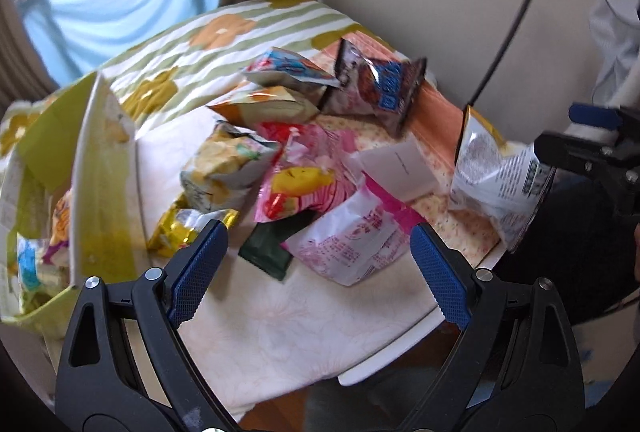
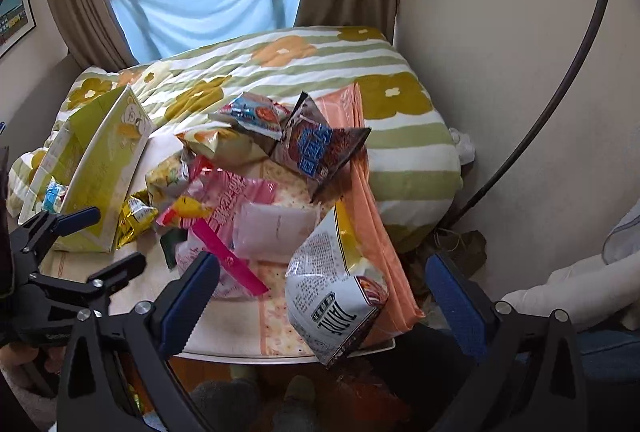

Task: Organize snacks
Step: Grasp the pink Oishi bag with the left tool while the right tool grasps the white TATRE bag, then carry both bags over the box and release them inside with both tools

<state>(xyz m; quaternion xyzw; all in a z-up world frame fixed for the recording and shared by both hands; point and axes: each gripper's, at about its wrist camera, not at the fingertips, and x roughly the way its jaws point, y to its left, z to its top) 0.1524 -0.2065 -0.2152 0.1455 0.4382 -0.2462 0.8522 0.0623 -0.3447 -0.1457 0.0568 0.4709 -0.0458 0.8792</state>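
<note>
A pile of snack bags lies on a low table [image 1: 304, 328]: a white-and-pink bag [image 1: 352, 244], a pink bag with yellow fruit [image 1: 296, 180], a yellow bag [image 1: 224, 168], a gold packet [image 1: 180, 232] and a dark bag [image 1: 384, 84]. A green-and-white box [image 1: 100, 176] with snacks inside stands at the left. My left gripper [image 1: 316, 252] is open above the white-and-pink bag. My right gripper [image 2: 320, 292] is open around a white bag with black print [image 2: 336, 296] at the table's near right edge. That bag also shows in the left wrist view [image 1: 496, 172].
A striped flowered quilt [image 2: 304, 72] lies behind the table against the window curtain. An orange cloth [image 2: 376, 224] hangs over the table's right side. A wall and a black curved rod [image 2: 560, 92] stand at the right. A white card [image 2: 276, 228] lies among the bags.
</note>
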